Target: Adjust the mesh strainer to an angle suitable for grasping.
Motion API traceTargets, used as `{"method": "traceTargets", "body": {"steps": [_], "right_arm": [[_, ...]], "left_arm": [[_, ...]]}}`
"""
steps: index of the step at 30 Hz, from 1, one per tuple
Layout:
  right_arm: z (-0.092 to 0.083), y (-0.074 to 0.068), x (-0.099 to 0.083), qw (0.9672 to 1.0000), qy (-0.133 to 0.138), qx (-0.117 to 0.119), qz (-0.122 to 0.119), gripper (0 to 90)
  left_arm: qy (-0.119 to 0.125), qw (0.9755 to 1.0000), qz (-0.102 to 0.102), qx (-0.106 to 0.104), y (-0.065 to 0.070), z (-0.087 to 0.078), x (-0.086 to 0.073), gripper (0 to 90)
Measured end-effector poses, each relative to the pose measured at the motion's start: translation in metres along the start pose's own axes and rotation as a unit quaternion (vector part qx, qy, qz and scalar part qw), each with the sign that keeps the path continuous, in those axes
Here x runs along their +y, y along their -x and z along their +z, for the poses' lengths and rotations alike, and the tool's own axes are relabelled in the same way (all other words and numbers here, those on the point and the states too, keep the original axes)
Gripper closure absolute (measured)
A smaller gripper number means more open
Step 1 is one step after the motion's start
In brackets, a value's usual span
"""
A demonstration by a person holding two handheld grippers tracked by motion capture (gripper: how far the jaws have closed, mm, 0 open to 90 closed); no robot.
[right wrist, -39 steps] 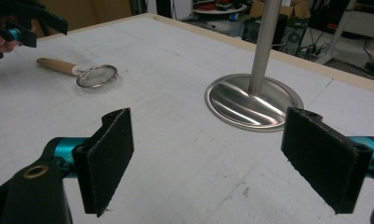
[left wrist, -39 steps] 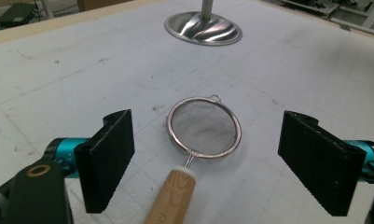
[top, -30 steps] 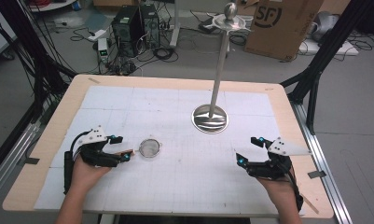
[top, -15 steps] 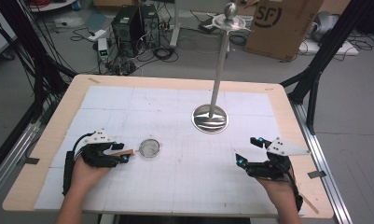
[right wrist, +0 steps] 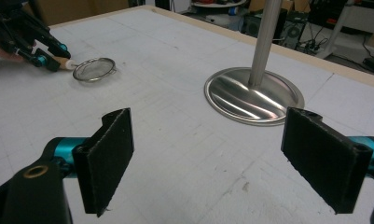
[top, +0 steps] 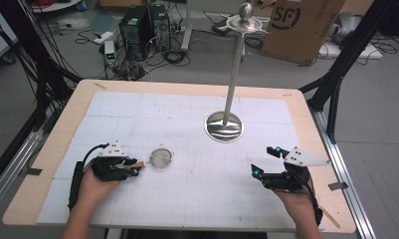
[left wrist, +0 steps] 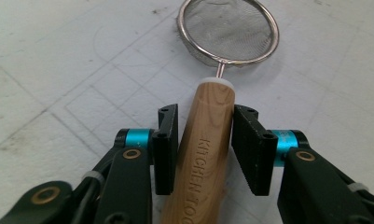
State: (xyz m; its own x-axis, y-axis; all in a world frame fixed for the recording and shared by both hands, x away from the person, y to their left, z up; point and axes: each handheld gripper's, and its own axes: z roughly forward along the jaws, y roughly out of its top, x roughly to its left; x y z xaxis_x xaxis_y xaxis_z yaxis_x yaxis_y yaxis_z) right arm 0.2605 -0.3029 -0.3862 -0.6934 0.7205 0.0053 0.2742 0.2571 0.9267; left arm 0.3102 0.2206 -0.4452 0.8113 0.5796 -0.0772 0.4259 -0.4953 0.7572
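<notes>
A small metal mesh strainer [top: 161, 158] with a wooden handle [left wrist: 204, 149] lies on the white gridded mat, left of centre. My left gripper [top: 133, 167] is shut on that handle, both black pads [left wrist: 166, 149] pressed to its sides just behind the white collar. The strainer's bowl [left wrist: 229, 30] rests on the mat straight ahead of the jaws. My right gripper [top: 263, 159] hovers low over the mat at the right, wide open with nothing between its pads [right wrist: 109, 158]. From the right gripper view, the strainer [right wrist: 94, 69] and the left gripper [right wrist: 45, 58] show far off at the upper left.
A tall steel stand with a round base [top: 224, 126] and a thin pole [top: 234, 69] rises behind the mat's centre, its base [right wrist: 253, 95] just ahead of the right gripper. The table's wooden border [top: 306, 129] frames the mat. Boxes, cables and computers lie on the floor beyond.
My left gripper has crept slightly forward along the handle toward the strainer bowl. The strainer and the right gripper have barely moved.
</notes>
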Motion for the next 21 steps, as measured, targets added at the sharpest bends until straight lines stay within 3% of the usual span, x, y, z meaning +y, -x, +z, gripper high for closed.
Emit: {"method": "traceTargets", "body": {"steps": [3, 6, 11, 17, 21], "right_arm": [[0.000, 0.000, 0.000, 1.0000, 0.000, 0.000, 0.000, 16.0], [0.000, 0.000, 0.000, 1.0000, 0.000, 0.000, -0.001, 16.0], [0.000, 0.000, 0.000, 1.0000, 0.000, 0.000, 0.000, 16.0], [0.000, 0.000, 0.000, 1.0000, 0.000, 0.000, 0.000, 16.0], [-0.001, 0.000, 0.001, 1.0000, 0.001, 0.000, 0.001, 16.0]], "left_arm": [[-0.003, 0.9999, 0.009, -0.008, 0.003, 0.001, 0.001, 67.3], [-0.008, 0.9999, 0.015, -0.001, 0.007, 0.003, 0.003, 67.4], [-0.010, 0.9998, 0.019, -0.005, 0.009, 0.004, 0.005, 67.4], [-0.017, 0.9990, 0.041, -0.010, 0.016, 0.007, 0.010, 67.6], [-0.015, 0.9988, 0.045, -0.012, 0.019, 0.008, 0.012, 67.6]]}}
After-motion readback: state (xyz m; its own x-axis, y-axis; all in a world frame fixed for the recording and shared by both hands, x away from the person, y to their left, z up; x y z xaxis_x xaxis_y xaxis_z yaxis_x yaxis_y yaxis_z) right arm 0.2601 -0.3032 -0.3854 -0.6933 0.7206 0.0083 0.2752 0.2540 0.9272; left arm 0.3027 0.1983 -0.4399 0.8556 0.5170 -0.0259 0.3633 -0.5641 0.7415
